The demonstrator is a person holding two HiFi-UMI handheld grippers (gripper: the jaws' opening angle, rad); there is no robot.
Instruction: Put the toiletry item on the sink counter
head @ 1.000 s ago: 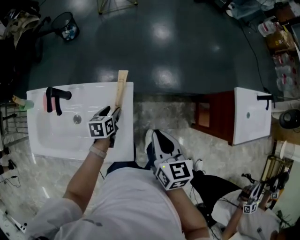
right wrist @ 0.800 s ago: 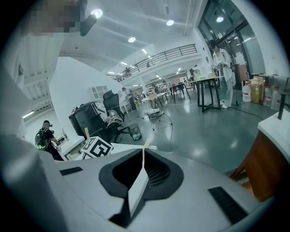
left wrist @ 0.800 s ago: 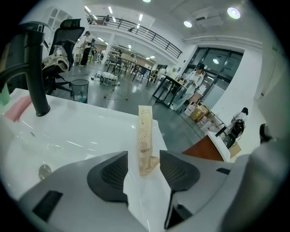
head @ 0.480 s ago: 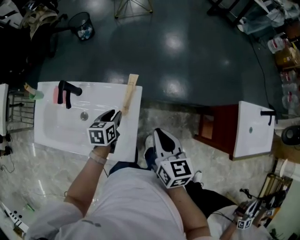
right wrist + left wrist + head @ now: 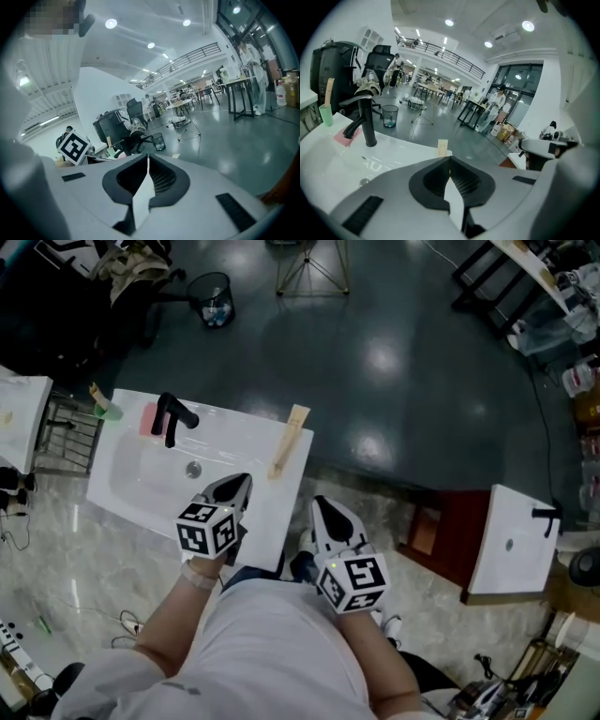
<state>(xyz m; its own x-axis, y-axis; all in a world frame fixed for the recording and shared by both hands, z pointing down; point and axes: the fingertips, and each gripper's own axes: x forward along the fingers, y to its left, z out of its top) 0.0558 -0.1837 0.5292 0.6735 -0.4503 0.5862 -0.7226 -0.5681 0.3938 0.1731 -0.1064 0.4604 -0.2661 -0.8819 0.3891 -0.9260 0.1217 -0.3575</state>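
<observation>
Both the left gripper [image 5: 241, 481] and the right gripper [image 5: 317, 505] are clenched, empty. The beige box [image 5: 290, 441] lies at the right edge of the sink counter [image 5: 269, 519].

sink counter [image 5: 267, 512]: glossy white
faucet [image 5: 171, 418]: matt black
toiletry item [image 5: 290, 441]: pale tan
pad [image 5: 148, 419] beside faucet: pink
cup [image 5: 111, 411]: light green
left gripper [image 5: 242, 482]: light grey shell, black pads; cube in black-and-white squares
right gripper [image 5: 319, 504]: same colours, same marker pattern
floor [image 5: 394, 381]: dark teal, shiny; nearer strip pale, marble-veined
cabinet [image 5: 441, 540]: red-brown
bin [image 5: 215, 298]: black mesh
</observation>
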